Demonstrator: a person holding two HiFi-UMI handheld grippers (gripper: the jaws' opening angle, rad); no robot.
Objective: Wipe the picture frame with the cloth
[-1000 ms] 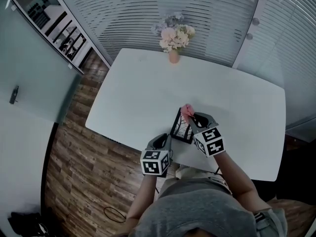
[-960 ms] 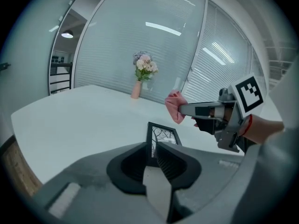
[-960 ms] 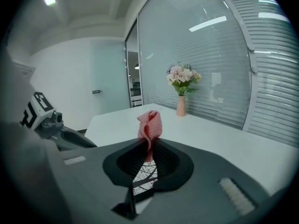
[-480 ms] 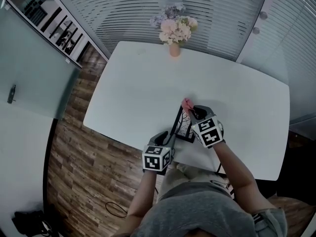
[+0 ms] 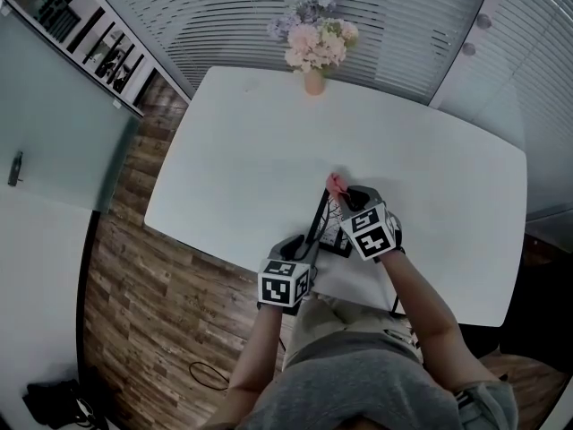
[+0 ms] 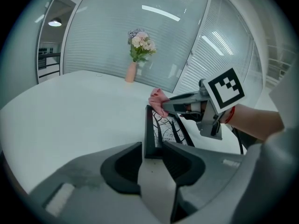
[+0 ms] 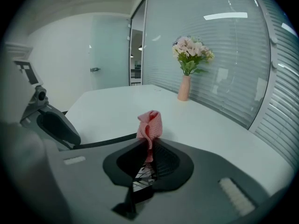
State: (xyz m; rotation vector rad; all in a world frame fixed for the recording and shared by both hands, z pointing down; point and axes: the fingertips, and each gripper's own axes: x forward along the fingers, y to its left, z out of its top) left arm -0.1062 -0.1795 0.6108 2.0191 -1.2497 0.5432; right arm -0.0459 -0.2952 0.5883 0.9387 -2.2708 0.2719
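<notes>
Just opened up at the left gripper (image 6: 153, 147): jaws wide apart, near corner of the frame (image 6: 150, 125) between them, pads not pressing. No grip on the left side, then.

Clamped shut at the right gripper (image 7: 148, 146) on the pink cloth (image 7: 150, 121). Wad out past the tips, touching the frame's far top corner.

Frame on edge and tilted, lower centre of head view, by the near edge of the worktop (image 5: 251, 150), between both grippers. Can't tell whether fully resting on the worktop or leaning on the left jaws.

For the task, prob.: nothing steadying the frame from the left, so a firm wipe w/ the cloth could tip or slide it. Looks like a set-down or a re-grip. Best to pinch the corner again before pushing the cloth along the edge. No sign of the wipe being finished.
</notes>
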